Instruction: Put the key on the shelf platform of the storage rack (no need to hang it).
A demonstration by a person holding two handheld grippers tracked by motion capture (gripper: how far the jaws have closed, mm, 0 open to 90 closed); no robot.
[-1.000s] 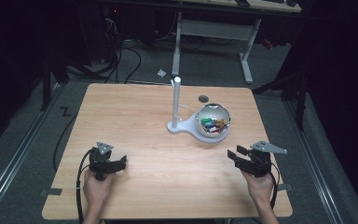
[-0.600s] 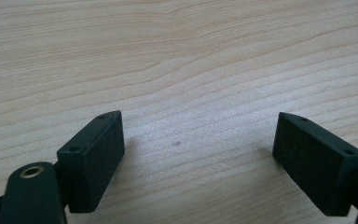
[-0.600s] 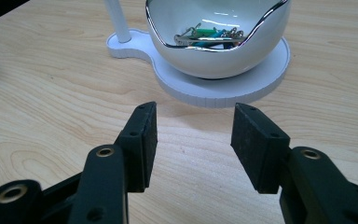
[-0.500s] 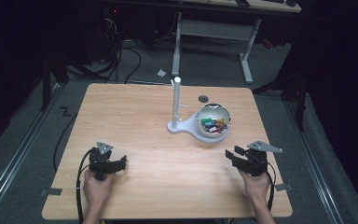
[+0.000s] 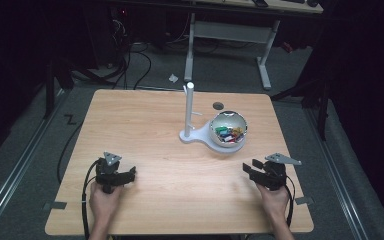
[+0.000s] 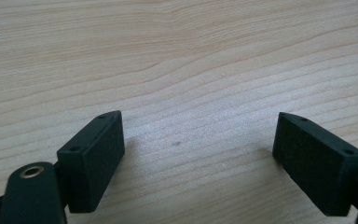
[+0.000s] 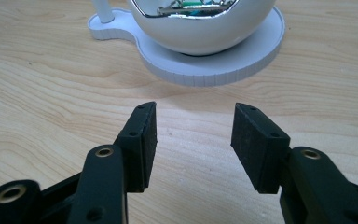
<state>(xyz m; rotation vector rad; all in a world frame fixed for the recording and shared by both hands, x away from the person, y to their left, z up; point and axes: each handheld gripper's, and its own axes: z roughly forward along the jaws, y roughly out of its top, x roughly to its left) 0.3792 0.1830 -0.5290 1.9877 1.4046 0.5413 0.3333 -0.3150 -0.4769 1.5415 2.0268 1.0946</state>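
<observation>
A white bowl (image 5: 228, 129) with a shiny inside holds several small coloured pieces (image 5: 228, 132). It rests on a flat white stand (image 5: 196, 136) with an upright post (image 5: 189, 107), right of the table's middle. My left gripper (image 5: 128, 174) lies near the front left of the table, open, over bare wood (image 6: 196, 135). My right gripper (image 5: 248, 170) sits at the front right, open and empty, its jaws pointing at the bowl (image 7: 205, 28) and the stand's base (image 7: 214, 63) a short way ahead.
The wooden table (image 5: 145, 120) has a small dark round hole (image 5: 218, 105) behind the bowl. Cables (image 5: 75, 145) trail off the left edge. A metal desk frame (image 5: 230, 35) stands on the floor beyond the far edge.
My right gripper has drawn slightly nearer the front edge and leftward. The left gripper has stayed put.
</observation>
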